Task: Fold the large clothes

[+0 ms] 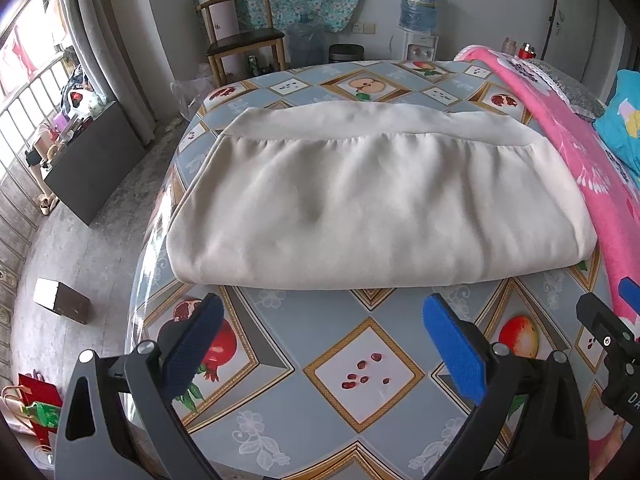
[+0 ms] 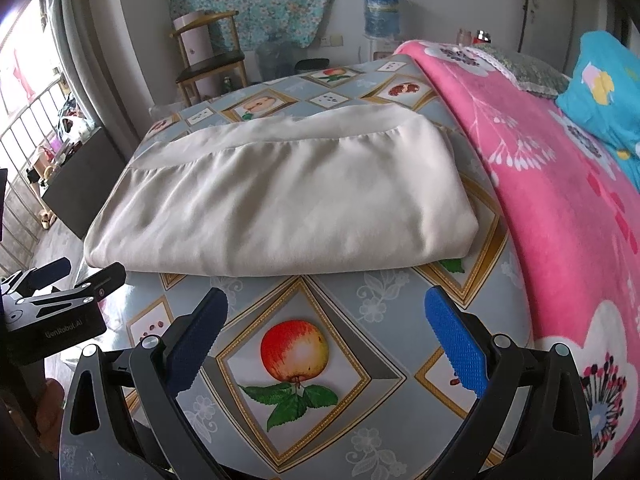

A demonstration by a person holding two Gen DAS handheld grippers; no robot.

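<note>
A cream garment [image 1: 368, 196] lies folded into a wide rectangle on the fruit-patterned table [image 1: 360, 372], its waistband edge at the far side. The same cream garment [image 2: 280, 204] fills the middle of the right wrist view. My left gripper [image 1: 324, 312] hovers open just short of the garment's near fold, nothing between its blue pads. My right gripper [image 2: 326, 308] is also open and empty, a little nearer than the fold, over the table [image 2: 296, 420]. Each gripper shows at the edge of the other's view.
A pink floral blanket [image 2: 560, 200] runs along the table's right side with a blue cloth [image 2: 608, 88] beyond it. A wooden chair [image 1: 244, 36], a water dispenser [image 1: 418, 20] and a black bin stand behind. The table's left edge drops to the floor, where a small box [image 1: 60, 300] sits.
</note>
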